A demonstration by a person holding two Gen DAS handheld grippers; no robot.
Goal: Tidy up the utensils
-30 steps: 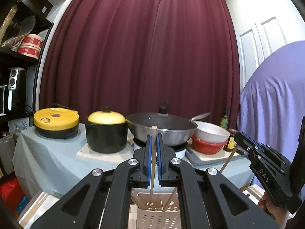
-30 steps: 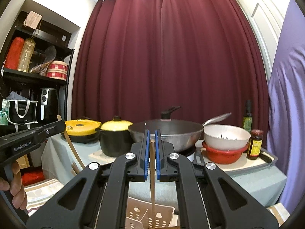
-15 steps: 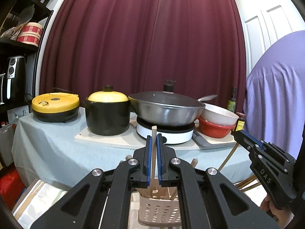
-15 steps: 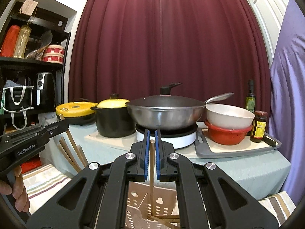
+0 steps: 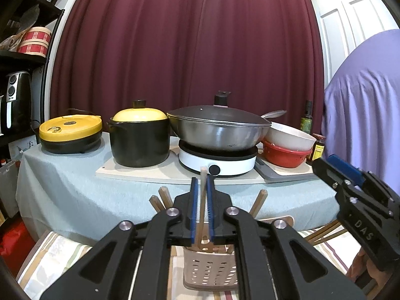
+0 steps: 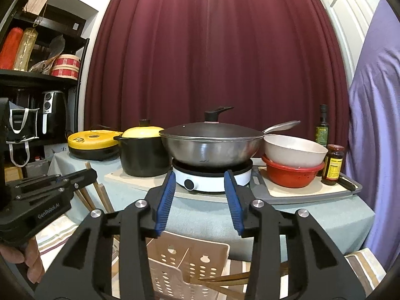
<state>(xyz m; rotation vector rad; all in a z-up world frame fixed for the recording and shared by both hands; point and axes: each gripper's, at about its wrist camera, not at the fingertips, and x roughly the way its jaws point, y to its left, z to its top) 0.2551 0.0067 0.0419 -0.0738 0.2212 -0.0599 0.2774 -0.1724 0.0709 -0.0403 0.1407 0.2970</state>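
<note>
Chopstick stands upright between the left gripper pads, which have just been easing apart, so there's a sliver of gap either side and it isn't pinched. Its lower end goes down into the beige perforated holder, where a few more chopsticks lean out. Right gripper jaws have just been spreading too, now wide with nothing between them, hovering over the same holder. Behind, a wok sits on a white hotplate.
</note>
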